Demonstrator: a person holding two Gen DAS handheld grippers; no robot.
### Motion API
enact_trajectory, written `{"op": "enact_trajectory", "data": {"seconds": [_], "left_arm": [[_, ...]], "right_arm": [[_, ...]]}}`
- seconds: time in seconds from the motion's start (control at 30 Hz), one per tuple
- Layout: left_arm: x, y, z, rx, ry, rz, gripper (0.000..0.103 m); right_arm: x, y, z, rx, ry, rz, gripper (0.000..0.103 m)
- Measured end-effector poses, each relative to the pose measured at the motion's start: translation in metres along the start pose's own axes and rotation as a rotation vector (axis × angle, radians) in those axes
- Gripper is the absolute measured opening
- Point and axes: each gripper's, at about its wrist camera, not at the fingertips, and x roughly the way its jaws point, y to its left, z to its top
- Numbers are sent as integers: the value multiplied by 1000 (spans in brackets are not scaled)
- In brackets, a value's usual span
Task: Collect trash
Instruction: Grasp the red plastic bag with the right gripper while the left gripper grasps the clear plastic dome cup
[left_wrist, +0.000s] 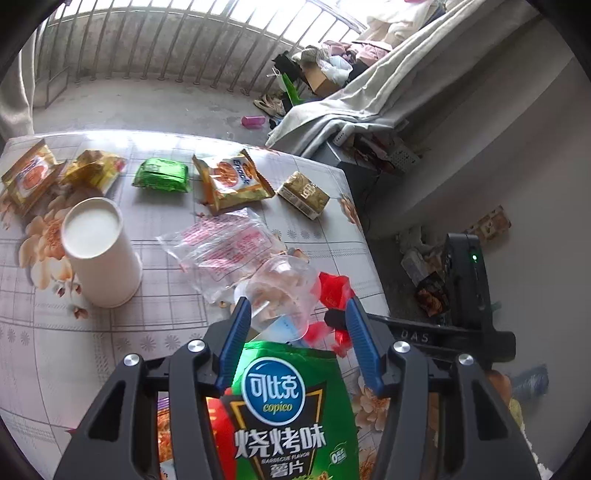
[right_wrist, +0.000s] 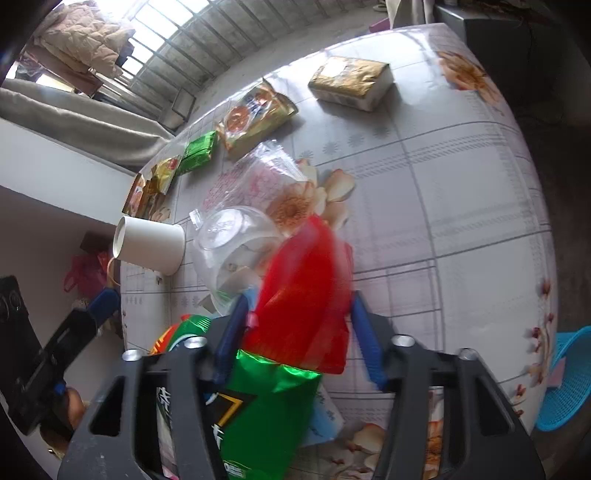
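Note:
My left gripper hangs open over a floral table, its blue fingers either side of a clear plastic cup. A green Copico chip bag lies under its jaws. In the right wrist view, my right gripper is half open around a blurred red plastic bag that fills the gap; no firm pinch shows. The same green chip bag lies below it, and a clear plastic bowl sits just beyond. The two grippers are close together.
A white paper cup stands to the left. A clear printed bag, a green pack, gold snack bags and a gold tissue pack lie farther back. A blue basket sits off the table's right edge.

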Motion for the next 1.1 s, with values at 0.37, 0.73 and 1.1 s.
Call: {"op": "enact_trajectory", "data": {"seconds": [0.37, 0.73, 1.1], "left_arm": [[67, -20, 21, 57, 102, 117, 65], [118, -26, 28, 155, 189, 266, 67], [125, -37, 24, 228, 186, 327, 66]], "right_arm": [[-19, -48, -13, 62, -40, 38, 29], [-26, -72, -21, 79, -68, 98, 25], [-31, -77, -24, 72, -94, 113, 24]]}}
